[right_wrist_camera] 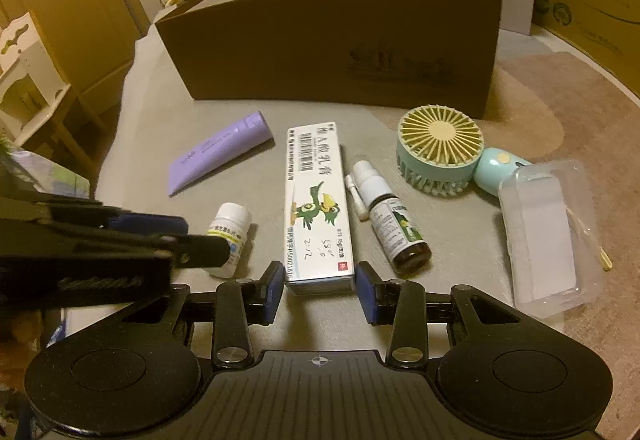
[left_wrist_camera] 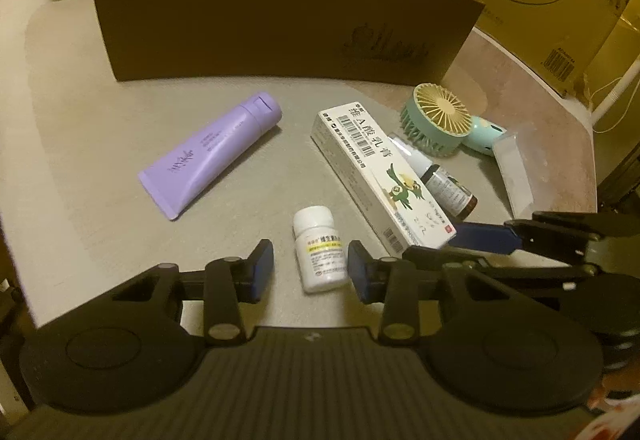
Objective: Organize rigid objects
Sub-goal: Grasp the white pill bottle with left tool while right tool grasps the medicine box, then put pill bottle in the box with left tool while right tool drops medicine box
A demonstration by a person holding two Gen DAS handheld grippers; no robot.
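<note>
Six things lie loose on the tabletop point(right_wrist_camera: 248, 200), none in the brown box point(right_wrist_camera: 328, 52) yet, probably. Left gripper point(left_wrist_camera: 310, 266) jaws gape around the white bottle point(left_wrist_camera: 320, 248); right gripper point(right_wrist_camera: 320, 286) jaws gape around the medicine box point(right_wrist_camera: 316, 200).

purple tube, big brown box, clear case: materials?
Purple tube: likely soft plastic, satin sheen, flat crimped end. Brown box: cardboard, matte, thin folded walls. Clear case: looks like rigid translucent plastic, frosted, with rounded moulded corners.
</note>
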